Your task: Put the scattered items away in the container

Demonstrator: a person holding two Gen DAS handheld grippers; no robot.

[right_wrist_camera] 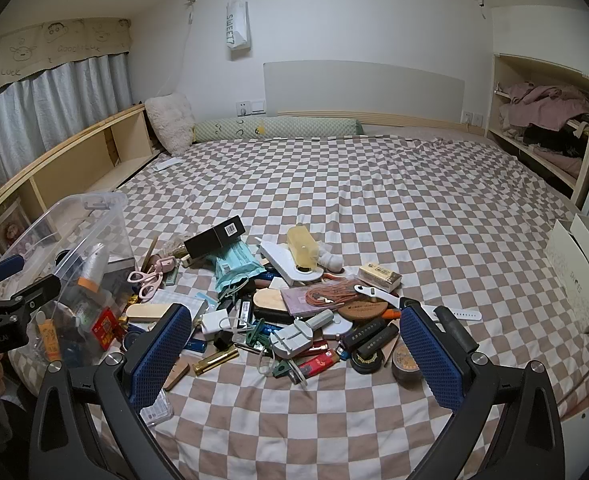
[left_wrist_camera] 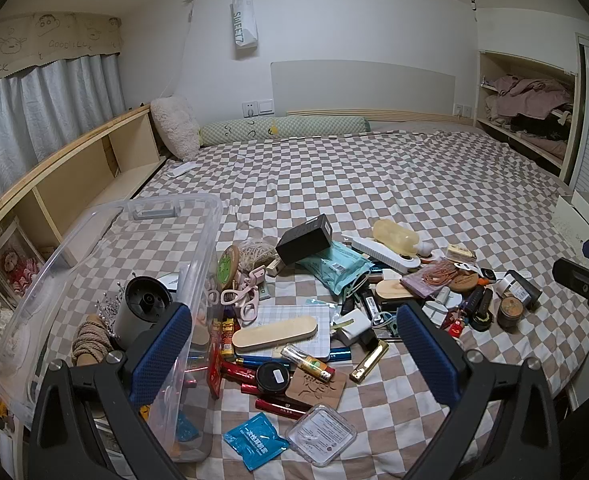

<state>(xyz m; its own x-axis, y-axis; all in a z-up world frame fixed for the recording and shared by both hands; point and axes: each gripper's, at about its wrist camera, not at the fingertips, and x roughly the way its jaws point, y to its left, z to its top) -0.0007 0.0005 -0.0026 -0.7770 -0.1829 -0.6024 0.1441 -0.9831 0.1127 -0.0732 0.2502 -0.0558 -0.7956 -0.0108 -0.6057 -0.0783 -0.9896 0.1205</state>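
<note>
A clear plastic container (left_wrist_camera: 198, 216) stands at the left on the checkered bed; it also shows in the right wrist view (right_wrist_camera: 94, 216), with a few items inside. A pile of small items lies beside it: a black box (left_wrist_camera: 304, 238), a teal packet (left_wrist_camera: 334, 266), a wooden case (left_wrist_camera: 274, 332), a yellow bottle (right_wrist_camera: 302, 246), an orange cord (right_wrist_camera: 330, 290). My left gripper (left_wrist_camera: 294, 354) is open and empty above the pile's near left part. My right gripper (right_wrist_camera: 296, 354) is open and empty above the pile's near right part.
The checkered bed (right_wrist_camera: 374, 184) stretches back to pillows (right_wrist_camera: 172, 122) and a headboard. A wooden shelf (left_wrist_camera: 74, 176) runs along the left. A white box (right_wrist_camera: 578, 272) sits at the right edge. A closet with clothes (right_wrist_camera: 542, 116) is at the back right.
</note>
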